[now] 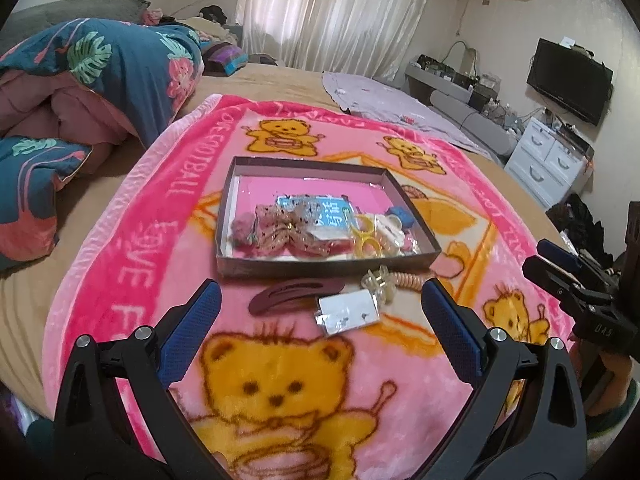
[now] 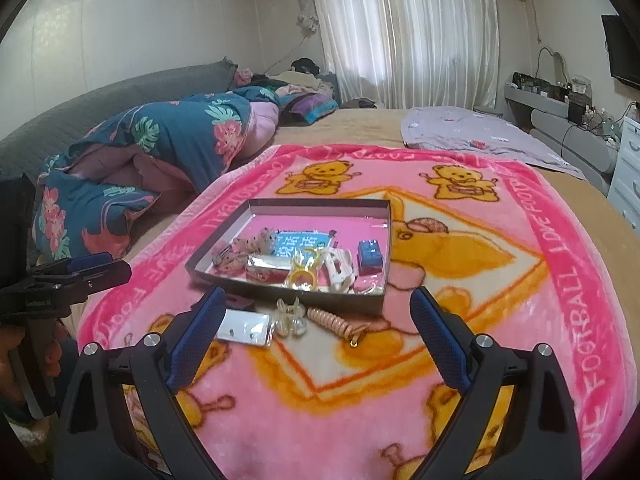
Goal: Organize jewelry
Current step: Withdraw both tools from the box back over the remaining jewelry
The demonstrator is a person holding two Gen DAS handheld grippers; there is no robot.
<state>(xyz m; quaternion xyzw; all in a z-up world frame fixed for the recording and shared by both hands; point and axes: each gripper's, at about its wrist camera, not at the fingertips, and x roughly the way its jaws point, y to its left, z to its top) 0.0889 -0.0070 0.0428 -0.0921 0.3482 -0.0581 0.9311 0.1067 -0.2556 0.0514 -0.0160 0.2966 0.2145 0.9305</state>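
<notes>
A shallow dark box (image 1: 320, 270) (image 2: 292, 300) sits on a pink bear blanket and holds several hair and jewelry pieces, among them a dotted bow (image 1: 288, 224) and yellow rings (image 1: 366, 240). In front of the box lie a maroon hair clip (image 1: 294, 298), a clear packet of earrings (image 1: 348, 312) (image 2: 246, 328), a clear claw clip (image 1: 378, 284) (image 2: 290, 318) and a pink coiled cord (image 1: 406, 281) (image 2: 334, 322). My left gripper (image 1: 320, 332) hovers open just short of the hair clip and packet. My right gripper (image 2: 316, 336) is open too, near the claw clip and cord.
The pink blanket (image 1: 132, 280) covers a tan bed (image 1: 32, 280). A folded floral duvet (image 1: 88, 92) lies at the left, a lilac cloth (image 1: 384, 100) at the back. White drawers (image 1: 548, 160) and a television (image 1: 568, 80) stand to the right.
</notes>
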